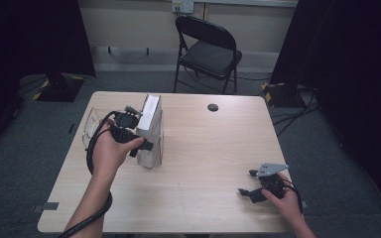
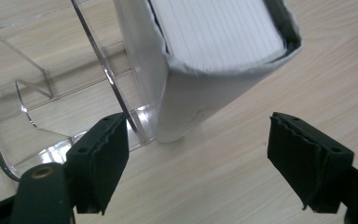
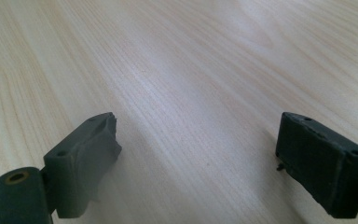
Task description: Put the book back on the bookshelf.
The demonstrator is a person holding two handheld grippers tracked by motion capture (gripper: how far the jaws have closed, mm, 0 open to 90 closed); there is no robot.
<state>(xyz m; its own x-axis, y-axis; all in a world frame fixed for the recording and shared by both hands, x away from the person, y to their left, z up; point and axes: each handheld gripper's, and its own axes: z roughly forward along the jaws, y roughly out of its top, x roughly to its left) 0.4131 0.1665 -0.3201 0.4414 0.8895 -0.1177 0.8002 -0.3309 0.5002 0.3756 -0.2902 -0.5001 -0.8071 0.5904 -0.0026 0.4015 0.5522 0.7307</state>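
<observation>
- My left hand-held gripper (image 1: 140, 144) sits left of centre in the high view, level with the lower half of a standing book (image 1: 150, 130), its jaws pointing right toward it.
- In the left gripper view its jaws stand apart at the bottom corners of the frame, and the pads (image 2: 103, 158) press on nothing. The grey-covered book (image 2: 200, 88) rises in the gap ahead of them, not touching either jaw, so that gripper is open and holds nothing.
- The book stands upright on the bench (image 1: 203, 163), left of centre in the high view. Its white page block (image 2: 219, 32) fills the upper middle of the left gripper view.
- A clear plastic stand (image 2: 51, 93) takes the left half of that view. One of its walls runs down just beside the book's cover; whether the two touch I cannot tell.
- In the high view the clear stand (image 1: 90, 124) shows to the left of the book, partly behind my left hand (image 1: 108, 151).
- My right hand-held gripper (image 1: 250, 186) is at the lower right of the high view, near the bench's front edge and well apart from the book.
- In the right gripper view its jaws are spread wide at the bottom corners, with bare wood grain (image 3: 182, 93) between them. It is open and holds nothing.
- A small dark round cap (image 1: 212, 107) sits in the bench top near its far edge, in the upper middle of the high view.
- Beyond the bench, at top centre, a black folding chair (image 1: 208, 52) stands on the grey floor.
</observation>
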